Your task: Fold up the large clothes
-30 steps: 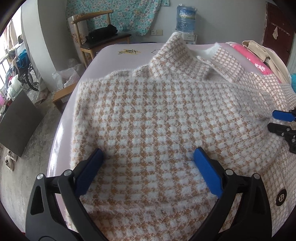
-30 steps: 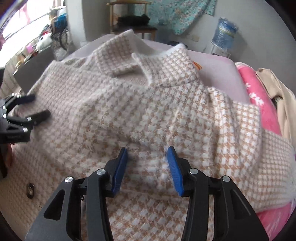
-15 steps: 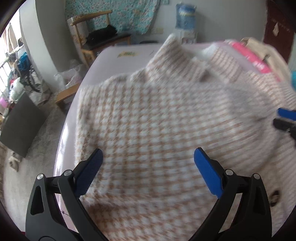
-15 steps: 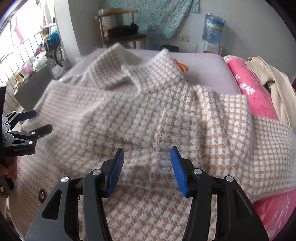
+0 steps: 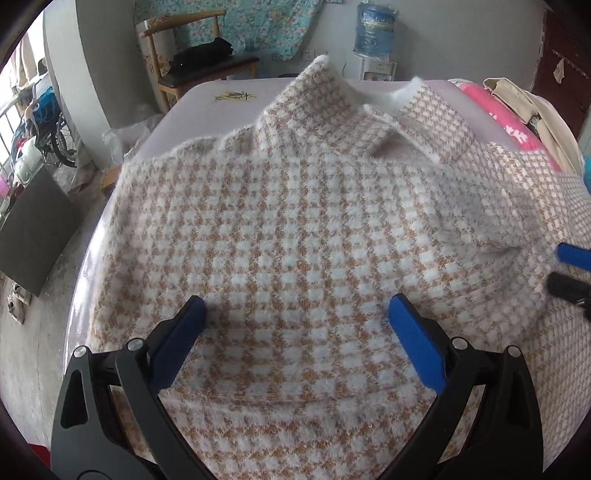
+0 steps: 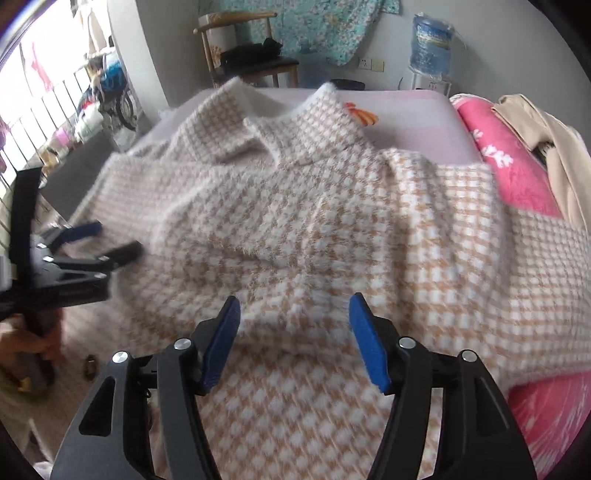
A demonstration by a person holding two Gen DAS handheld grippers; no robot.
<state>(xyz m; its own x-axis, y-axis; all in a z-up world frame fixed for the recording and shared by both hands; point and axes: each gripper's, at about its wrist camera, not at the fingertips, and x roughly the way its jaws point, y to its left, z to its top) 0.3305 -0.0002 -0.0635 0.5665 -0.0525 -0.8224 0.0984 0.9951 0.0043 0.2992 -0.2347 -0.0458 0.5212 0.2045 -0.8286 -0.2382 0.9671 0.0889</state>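
Observation:
A large fuzzy coat in a tan and white houndstooth check [image 5: 303, 229] lies spread over a pale pink bed [image 5: 207, 99], collar at the far end. It also shows in the right wrist view [image 6: 332, 229]. My left gripper [image 5: 295, 325] hovers open just above the coat's left half, holding nothing. My right gripper [image 6: 293, 328] is open above a raised fold in the coat's right half, holding nothing. Each gripper shows at the edge of the other's view: the right one [image 5: 569, 269], the left one [image 6: 107, 243].
A pink blanket [image 6: 517, 173] and a beige garment [image 6: 546, 140] lie along the bed's right side. A wooden chair [image 5: 192, 62] and a water jug [image 5: 373, 33] stand beyond the bed. The floor, a dark board [image 5: 33, 229] and a bicycle [image 5: 48, 125] lie left.
The right gripper's jaws have spread wider and it has drawn back a little from the fold. The left gripper stays open and has shifted slightly over the coat.

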